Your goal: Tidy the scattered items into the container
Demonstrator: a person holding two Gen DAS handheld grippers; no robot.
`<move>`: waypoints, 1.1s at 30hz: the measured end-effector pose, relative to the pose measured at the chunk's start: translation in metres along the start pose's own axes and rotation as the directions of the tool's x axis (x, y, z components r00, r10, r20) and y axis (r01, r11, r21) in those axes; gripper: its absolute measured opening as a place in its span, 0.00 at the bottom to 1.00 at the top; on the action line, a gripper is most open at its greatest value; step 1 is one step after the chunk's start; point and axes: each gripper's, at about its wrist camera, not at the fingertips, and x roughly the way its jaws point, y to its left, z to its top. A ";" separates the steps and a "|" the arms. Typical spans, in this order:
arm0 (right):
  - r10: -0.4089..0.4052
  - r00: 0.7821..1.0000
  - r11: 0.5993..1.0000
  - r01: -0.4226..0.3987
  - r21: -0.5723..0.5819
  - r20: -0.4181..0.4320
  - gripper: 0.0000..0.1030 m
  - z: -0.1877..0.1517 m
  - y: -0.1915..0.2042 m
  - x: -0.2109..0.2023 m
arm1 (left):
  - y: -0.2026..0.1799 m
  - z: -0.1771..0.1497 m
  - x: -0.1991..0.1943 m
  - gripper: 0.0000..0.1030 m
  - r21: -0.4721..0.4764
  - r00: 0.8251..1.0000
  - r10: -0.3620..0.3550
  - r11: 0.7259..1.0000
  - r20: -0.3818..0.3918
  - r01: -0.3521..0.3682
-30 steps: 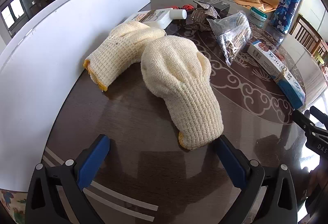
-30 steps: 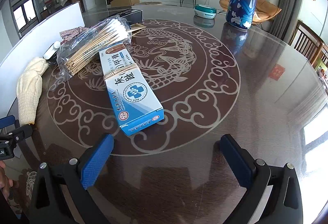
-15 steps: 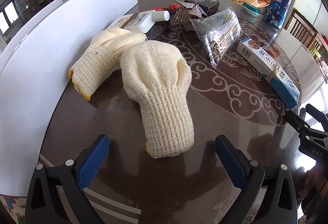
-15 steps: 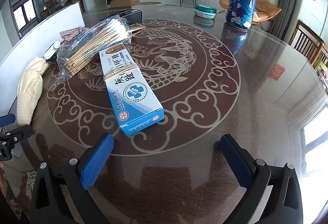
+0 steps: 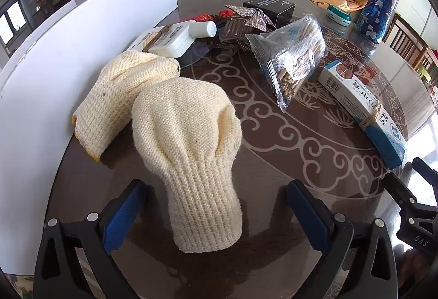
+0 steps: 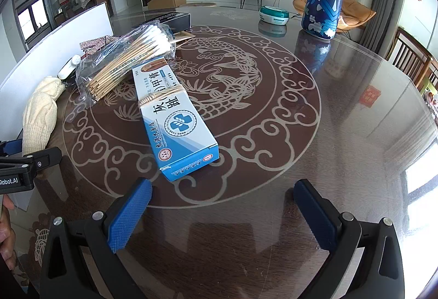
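Two cream knitted gloves lie on the dark glossy desk (image 5: 273,170) in the left wrist view: the far glove (image 5: 120,99) rests flat at centre left against a tall white board (image 5: 68,52) that curves along the left edge, its cuff trimmed in yellow, while the near glove (image 5: 191,151) bulges at the frame's centre, its ribbed cuff reaching down between the blue pads of the left gripper (image 5: 216,211), whose jaws stand wide apart on either side of the cuff without touching it. Above the gloves sit a white rectangular box (image 5: 167,39) and a white cylindrical bottle (image 5: 202,29), then a glittery folded piece (image 5: 251,15) and a black box (image 5: 269,4). To the right, a crinkled clear bag of cotton swabs (image 5: 295,58) with wooden stems lies beside a long blue-and-white carton (image 5: 364,107) bound by a rubber band. At the upper right stands a blue patterned cylinder (image 5: 379,6); whether it is the container I cannot tell. In the right wrist view, the left gripper's black body and part of a hand are cut off at the left edge; the near glove (image 6: 41,112) shows just above it, partly hidden. The swab bag (image 6: 128,60) and carton (image 6: 175,118) lie centre left on the desk's pale fish-and-cloud inlay. The right gripper (image 6: 223,206) hovers low at the bottom, level, jaws spread wide and holding nothing, textured blue pads facing inward.
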 end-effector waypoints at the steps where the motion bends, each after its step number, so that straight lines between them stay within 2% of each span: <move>1: 0.000 1.000 1.000 0.000 0.000 0.000 1.00 0.000 0.000 0.000 | -0.001 -0.002 0.000 1.00 0.003 1.000 -0.001 1.000 0.015 0.001; 4: 0.000 1.000 1.000 0.000 0.000 0.000 1.00 0.000 0.000 0.000 | -0.003 -0.002 0.001 1.00 0.007 0.999 -0.003 1.000 0.035 0.002; 13: 0.000 1.000 1.000 0.000 0.000 0.000 1.00 0.000 0.000 0.000 | -0.006 0.011 0.007 1.00 0.040 1.000 -0.020 0.999 0.011 0.019; 26: 0.000 1.000 1.000 0.000 0.000 0.000 1.00 0.000 0.000 0.000 | -0.010 0.008 0.007 0.99 0.099 0.996 -0.061 0.994 0.069 0.054; 29: 0.000 1.000 1.000 0.000 0.000 0.000 1.00 0.000 0.000 0.000 | -0.010 0.003 0.001 0.87 0.109 0.993 -0.070 0.992 0.092 0.060; 31: 0.000 1.000 1.000 0.000 0.000 0.000 1.00 0.001 0.000 0.000 | -0.010 0.001 -0.003 0.73 0.115 0.992 -0.075 0.991 0.102 0.063; 33: 0.000 1.000 1.000 0.000 0.000 0.000 1.00 0.000 0.000 0.000 | -0.011 0.000 -0.005 0.63 0.122 0.991 -0.079 0.990 0.105 0.066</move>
